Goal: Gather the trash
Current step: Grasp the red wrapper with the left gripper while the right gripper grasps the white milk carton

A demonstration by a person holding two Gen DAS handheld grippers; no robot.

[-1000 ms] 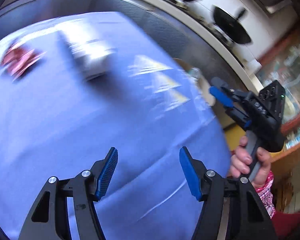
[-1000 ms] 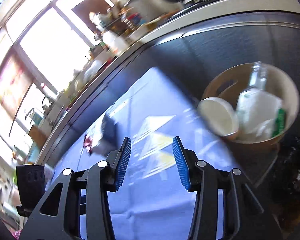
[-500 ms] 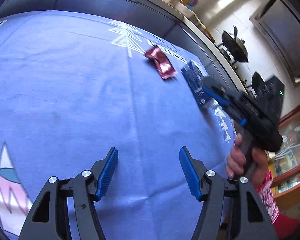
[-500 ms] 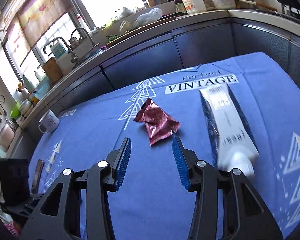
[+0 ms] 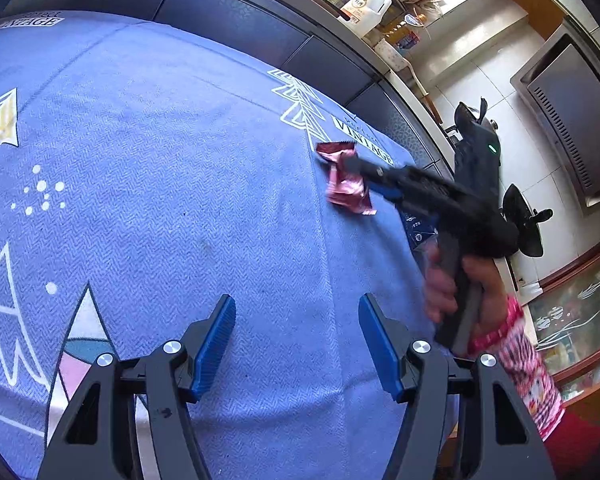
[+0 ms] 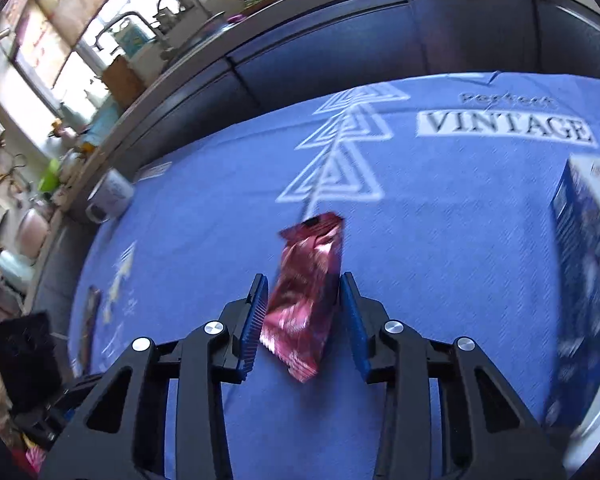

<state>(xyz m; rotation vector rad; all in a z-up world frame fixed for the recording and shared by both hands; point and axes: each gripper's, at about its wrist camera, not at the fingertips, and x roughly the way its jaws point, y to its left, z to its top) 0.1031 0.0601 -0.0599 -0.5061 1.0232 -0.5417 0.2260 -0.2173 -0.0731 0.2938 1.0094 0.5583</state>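
— What's the lay of the surface?

— I'm over a wide blue tablecloth (image 6: 440, 208) printed with white triangles and the word VINTAGE. Its far edge runs along dark cabinet fronts (image 6: 340, 48), close behind the lettering. In front of my left gripper (image 5: 296, 340) the cloth is bare, with plenty of open room.

— And to the right?

— A blue and white carton (image 6: 588, 280) lies along the right side of my right wrist view, near the cloth's edge, so space is tighter there. A white mug (image 6: 110, 196) sits at the far left edge.

— Where's the trash?

— The red foil wrapper (image 6: 304, 292) lies on the cloth, between the pads of my right gripper (image 6: 304, 320).

— Gripped?

— Not quite. The right jaws are closing around it, the pads just beside its edges. My left jaws stand apart, with nothing between them.
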